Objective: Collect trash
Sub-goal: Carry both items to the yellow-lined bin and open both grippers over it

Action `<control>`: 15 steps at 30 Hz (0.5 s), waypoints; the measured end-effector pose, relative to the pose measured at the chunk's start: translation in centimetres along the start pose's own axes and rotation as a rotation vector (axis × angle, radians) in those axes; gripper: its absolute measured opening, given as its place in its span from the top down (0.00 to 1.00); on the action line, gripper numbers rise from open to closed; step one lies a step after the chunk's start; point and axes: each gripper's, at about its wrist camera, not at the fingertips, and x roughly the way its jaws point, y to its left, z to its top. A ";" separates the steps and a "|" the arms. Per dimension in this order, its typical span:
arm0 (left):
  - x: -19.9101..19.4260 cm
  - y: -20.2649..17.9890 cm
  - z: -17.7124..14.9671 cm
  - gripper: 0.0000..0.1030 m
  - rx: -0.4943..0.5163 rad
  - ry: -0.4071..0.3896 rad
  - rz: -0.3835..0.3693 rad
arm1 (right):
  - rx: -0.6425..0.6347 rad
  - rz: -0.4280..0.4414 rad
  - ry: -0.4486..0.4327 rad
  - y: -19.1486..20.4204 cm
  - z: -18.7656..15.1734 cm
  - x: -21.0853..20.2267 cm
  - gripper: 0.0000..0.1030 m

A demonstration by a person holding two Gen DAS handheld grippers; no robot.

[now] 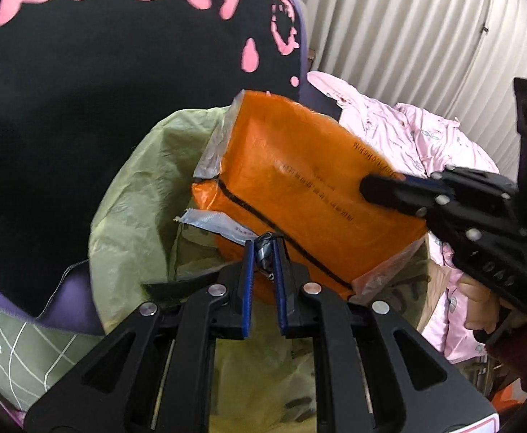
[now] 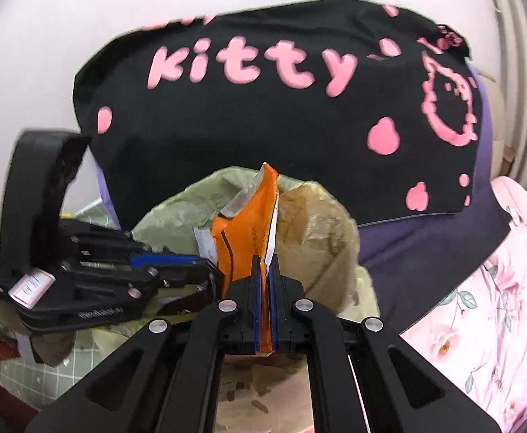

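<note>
Both tools grasp the orange pouch [image 1: 299, 180], the left tool [image 1: 265, 252] its silver flap, the right tool [image 2: 265, 267] its edge, above the green bag [image 1: 137, 198]; released unevenly, it may catch the rim and fall outside.

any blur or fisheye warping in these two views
Left wrist view: the orange plastic mailer bag and right gripper are slightly smeared; the wall panels bow. Right wrist view: the left gripper and black cloth with pink lettering look soft; dark vignette rings the corners.
</note>
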 end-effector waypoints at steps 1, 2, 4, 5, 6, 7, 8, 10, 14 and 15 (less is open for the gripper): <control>-0.2 0.3 -0.2 0.90 -0.008 -0.002 0.001 | -0.007 0.005 0.012 0.2 0.0 0.6 0.96; -0.3 0.5 -0.2 0.90 -0.013 -0.004 0.000 | -0.012 0.009 0.024 0.3 -0.1 1.2 0.96; -0.5 0.8 -0.3 0.90 -0.019 -0.003 -0.002 | -0.023 0.003 0.043 0.4 -0.2 2.0 0.96; -0.4 0.8 -0.4 0.90 -0.020 -0.001 -0.001 | -0.027 0.001 0.052 0.4 -0.3 2.3 0.96; -0.4 0.8 -0.6 0.90 -0.021 0.003 -0.001 | -0.029 -0.007 0.059 0.5 -0.4 2.5 0.96; -0.1 0.8 -0.3 0.90 -0.022 0.005 -0.004 | -0.031 -0.010 0.062 0.5 -0.5 2.4 0.96; -0.2 0.8 -0.5 0.90 -0.024 0.005 -0.008 | -0.029 -0.016 0.064 0.4 -0.6 2.3 0.96; 0.2 0.6 -0.4 0.90 -0.025 0.007 -0.016 | -0.019 -0.028 0.066 0.0 -1.0 1.9 0.96; 0.1 0.1 -0.5 0.90 -0.025 0.003 -0.034 | 0.005 -0.038 0.060 -0.2 -1.5 0.6 0.96; -0.1 0.2 -0.4 0.90 -0.033 -0.005 -0.045 | 0.007 -0.041 0.056 -0.1 -1.6 0.3 0.96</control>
